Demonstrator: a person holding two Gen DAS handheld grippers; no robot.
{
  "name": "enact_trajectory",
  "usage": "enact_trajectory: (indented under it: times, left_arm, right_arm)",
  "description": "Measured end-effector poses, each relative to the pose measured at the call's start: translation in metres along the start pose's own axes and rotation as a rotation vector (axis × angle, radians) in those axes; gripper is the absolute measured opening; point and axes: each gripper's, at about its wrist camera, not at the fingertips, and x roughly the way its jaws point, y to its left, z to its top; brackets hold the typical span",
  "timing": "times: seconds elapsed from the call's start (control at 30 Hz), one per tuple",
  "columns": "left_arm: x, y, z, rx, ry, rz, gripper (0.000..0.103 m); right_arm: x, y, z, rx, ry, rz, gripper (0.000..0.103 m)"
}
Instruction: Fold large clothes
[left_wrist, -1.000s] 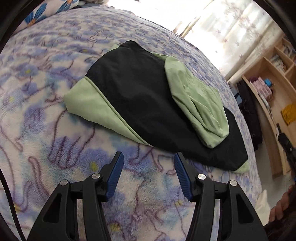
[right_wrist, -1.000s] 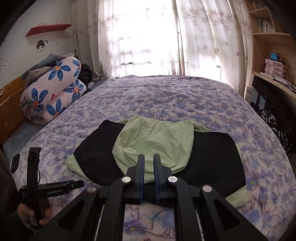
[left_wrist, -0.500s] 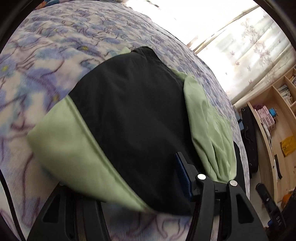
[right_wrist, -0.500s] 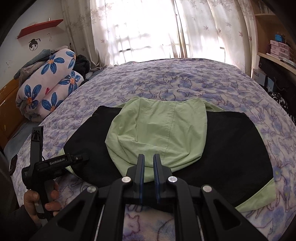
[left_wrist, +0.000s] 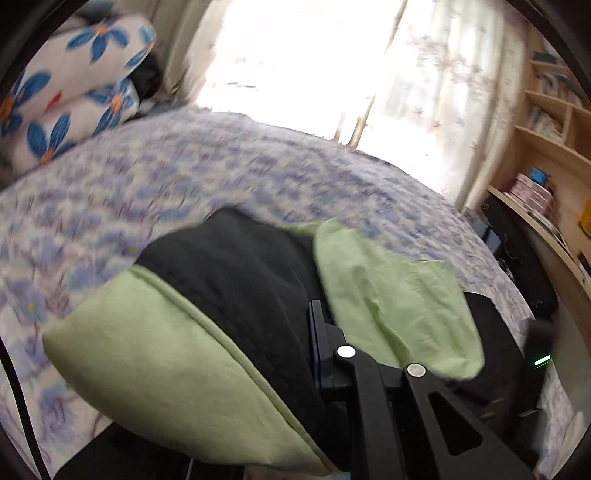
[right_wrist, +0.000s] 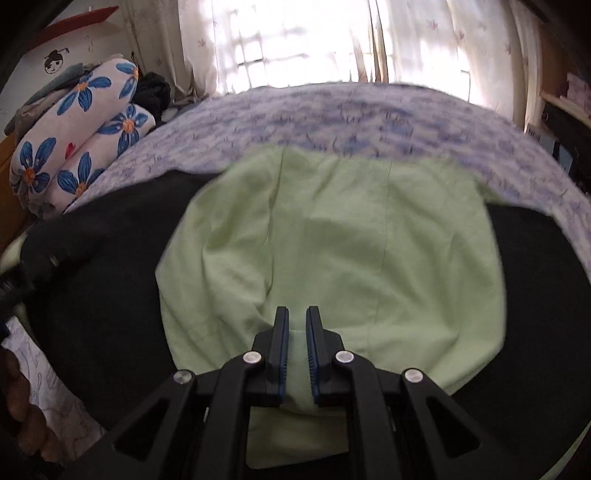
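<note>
Since the earlier frame the left gripper (left_wrist: 314, 343) has just closed its jaws on the near edge of the black-and-green garment (left_wrist: 236, 280) and lifted it, while the right gripper (right_wrist: 296, 332), jaws nearly together and empty, drops low over the green hood (right_wrist: 332, 258). Folded, the garment lies lengthwise left to right across the lower frame on the floral blanket (right_wrist: 369, 114), with open blanket beyond it up to the curtains (right_wrist: 295, 37).

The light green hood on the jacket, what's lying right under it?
The light green hood lies on the jacket's black body, which shows on both sides of it. Under that is the purple patterned bedspread. Whatever sits directly beneath the hood's middle is covered.
</note>
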Motion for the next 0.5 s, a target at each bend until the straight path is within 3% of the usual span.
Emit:
enact_trajectory:
  times: [0.17,0.4,0.5]
  left_arm:
    - [-0.018,-0.063,0.014,0.2,-0.072,-0.019,0.007]
    - [-0.02,-0.169,0.013,0.422,-0.105,-0.106,0.007]
    - [-0.012,-0.218,-0.002,0.517,-0.083,-0.164,0.007]
  right_arm:
    - [-0.012,-0.006,-0.009,0.036,-0.009,0.033,0.009]
    - [-0.058,-0.051,-0.029,0.251,-0.018,0.229,0.009]
    - [-0.105,-0.086,-0.049,0.337,-0.085,0.184,0.009]
